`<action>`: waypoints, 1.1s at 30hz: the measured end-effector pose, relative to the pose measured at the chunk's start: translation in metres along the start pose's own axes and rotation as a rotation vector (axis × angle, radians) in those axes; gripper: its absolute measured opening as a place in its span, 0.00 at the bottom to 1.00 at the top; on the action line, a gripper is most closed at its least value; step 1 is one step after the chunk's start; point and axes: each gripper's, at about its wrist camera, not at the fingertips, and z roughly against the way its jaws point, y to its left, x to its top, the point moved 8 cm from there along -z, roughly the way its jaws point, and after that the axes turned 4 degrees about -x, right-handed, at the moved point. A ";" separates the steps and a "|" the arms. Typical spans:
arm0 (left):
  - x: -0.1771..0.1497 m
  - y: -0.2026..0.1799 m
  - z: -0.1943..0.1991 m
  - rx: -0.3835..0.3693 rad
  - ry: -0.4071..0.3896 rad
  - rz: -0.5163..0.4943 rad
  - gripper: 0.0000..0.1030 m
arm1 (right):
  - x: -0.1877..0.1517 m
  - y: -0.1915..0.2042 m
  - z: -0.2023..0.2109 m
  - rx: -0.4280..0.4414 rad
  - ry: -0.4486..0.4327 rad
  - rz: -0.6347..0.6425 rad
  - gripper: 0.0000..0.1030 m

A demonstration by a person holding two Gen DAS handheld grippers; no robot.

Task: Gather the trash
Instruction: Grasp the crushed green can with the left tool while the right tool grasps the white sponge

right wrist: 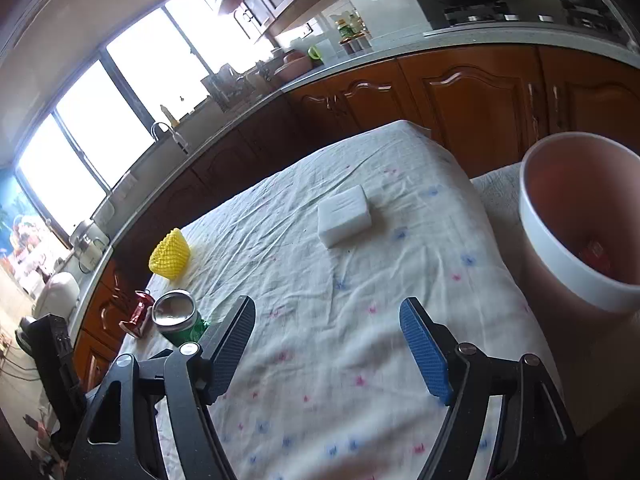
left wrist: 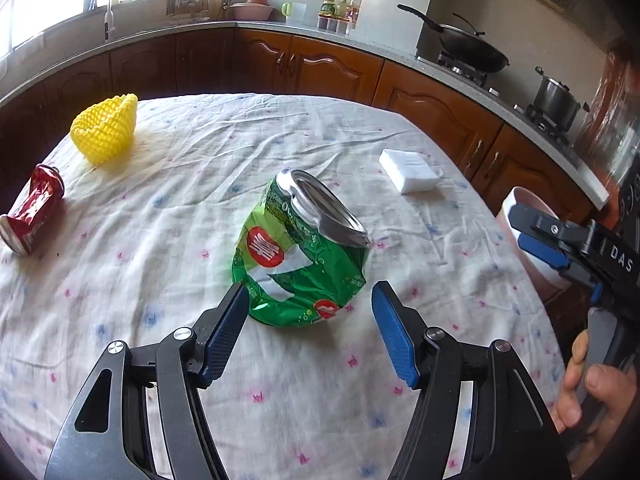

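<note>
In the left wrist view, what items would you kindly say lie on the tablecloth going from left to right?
Crushed red can → yellow foam net → crushed green can → white sponge block.

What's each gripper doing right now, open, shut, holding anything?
Left gripper: open, empty, jaws either side of the near end of the green can, no grip.
Right gripper: open, empty, over the tablecloth.

The crushed can (left wrist: 298,250) is green with red circles and a silver end. The other can (left wrist: 32,212) is red. The net cup (left wrist: 106,132) is yellow, the sponge (left wrist: 410,170) white, the tablecloth (left wrist: 192,208) white with pink and blue flecks, the bin (right wrist: 580,224) pink with a white rim.
</note>
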 end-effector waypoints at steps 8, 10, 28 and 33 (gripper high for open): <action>0.018 0.013 -0.009 0.013 -0.011 0.003 0.39 | 0.016 0.012 -0.048 -0.044 0.044 0.095 0.75; 0.025 0.017 -0.011 0.018 -0.014 -0.003 0.32 | 0.021 0.013 -0.058 -0.053 0.049 0.109 0.75; 0.070 0.052 -0.034 -0.014 -0.001 0.045 0.12 | 0.046 0.005 -0.145 -0.180 0.145 0.227 0.70; 0.072 0.050 -0.035 -0.029 0.004 0.030 0.11 | 0.048 0.003 -0.135 -0.190 0.122 0.229 0.54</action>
